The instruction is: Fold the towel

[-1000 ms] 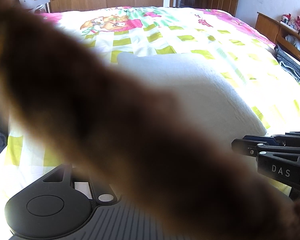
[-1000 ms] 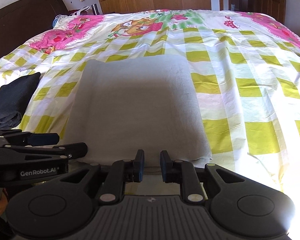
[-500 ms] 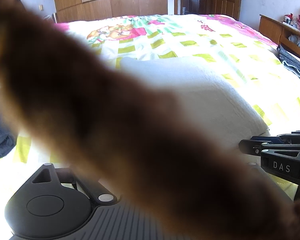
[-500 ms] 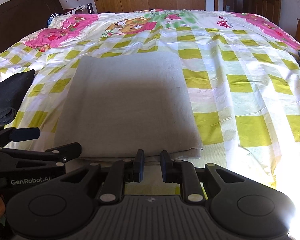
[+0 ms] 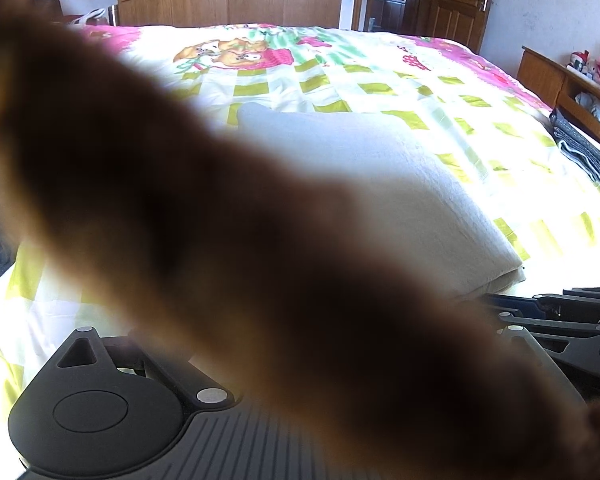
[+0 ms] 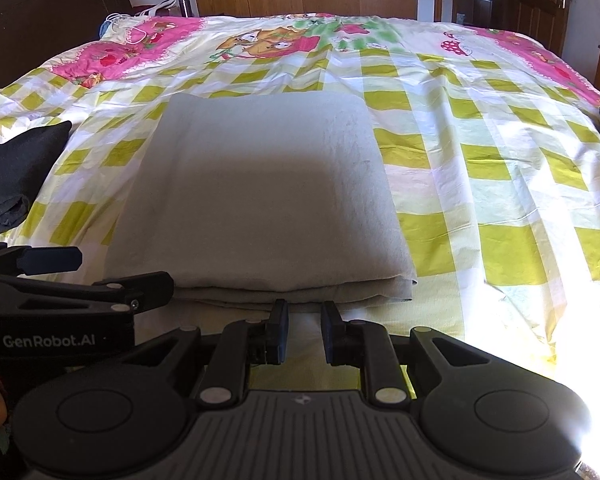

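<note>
A grey towel (image 6: pixel 260 200) lies folded in a thick rectangle on the checked bedspread (image 6: pixel 500 160). My right gripper (image 6: pixel 305 332) hovers just short of the towel's near folded edge, open by a narrow gap with nothing between its pads. My left gripper (image 6: pixel 124 271) is at the towel's near left corner with its two fingers apart and nothing in them. In the left wrist view a blurred brown shape (image 5: pixel 220 240) close to the lens hides that gripper's fingers. There the towel (image 5: pixel 400 184) shows behind the shape, and the right gripper's fingers (image 5: pixel 560 312) show at the right edge.
A dark cloth (image 6: pixel 12 176) lies crumpled left of the towel. Folded grey cloth (image 5: pixel 580 152) rests at the bed's right edge beside a wooden shelf (image 5: pixel 560 76). A dark headboard (image 6: pixel 40 20) stands at the far left, with a wardrobe and doors behind the bed.
Both views have tilted up a little and show more of the far wall. The towel lies as before. The brown blur still covers the left wrist lens.
</note>
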A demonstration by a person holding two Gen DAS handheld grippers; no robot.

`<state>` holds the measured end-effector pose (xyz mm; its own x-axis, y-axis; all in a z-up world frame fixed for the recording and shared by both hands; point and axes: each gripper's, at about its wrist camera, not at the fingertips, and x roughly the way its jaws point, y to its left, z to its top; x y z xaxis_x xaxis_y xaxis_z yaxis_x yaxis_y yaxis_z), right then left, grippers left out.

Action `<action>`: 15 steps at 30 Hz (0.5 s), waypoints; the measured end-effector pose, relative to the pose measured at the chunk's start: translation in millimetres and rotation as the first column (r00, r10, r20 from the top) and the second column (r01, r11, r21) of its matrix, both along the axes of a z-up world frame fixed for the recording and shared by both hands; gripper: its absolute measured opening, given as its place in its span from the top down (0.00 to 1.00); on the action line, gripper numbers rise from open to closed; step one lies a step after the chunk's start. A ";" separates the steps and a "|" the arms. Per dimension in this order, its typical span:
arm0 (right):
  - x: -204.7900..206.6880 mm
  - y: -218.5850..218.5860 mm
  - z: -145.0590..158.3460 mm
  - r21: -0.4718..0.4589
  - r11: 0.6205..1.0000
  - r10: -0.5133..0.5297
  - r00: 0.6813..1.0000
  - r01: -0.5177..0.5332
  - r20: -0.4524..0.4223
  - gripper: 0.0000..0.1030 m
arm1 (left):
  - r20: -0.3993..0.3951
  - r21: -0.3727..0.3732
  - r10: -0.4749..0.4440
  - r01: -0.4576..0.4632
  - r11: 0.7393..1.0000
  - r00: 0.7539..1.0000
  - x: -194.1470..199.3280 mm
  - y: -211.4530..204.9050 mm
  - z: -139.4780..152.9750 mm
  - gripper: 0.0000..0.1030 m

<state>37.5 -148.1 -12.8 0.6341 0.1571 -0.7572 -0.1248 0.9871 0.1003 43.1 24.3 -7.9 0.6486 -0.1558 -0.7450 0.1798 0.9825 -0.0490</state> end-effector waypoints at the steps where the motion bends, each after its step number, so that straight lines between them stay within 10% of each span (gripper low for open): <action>1: 0.5 -0.4 -0.1 0.001 1.000 0.000 1.000 0.000 -0.001 0.68 | -0.003 -0.002 0.001 -0.001 1.000 1.000 0.2 0.0 -0.5 0.06; 15: 0.9 -5.6 -1.3 0.013 1.000 -0.013 1.000 0.013 -0.010 0.65 | -0.038 -0.006 0.035 -0.035 0.999 0.999 0.4 -0.6 -3.0 0.02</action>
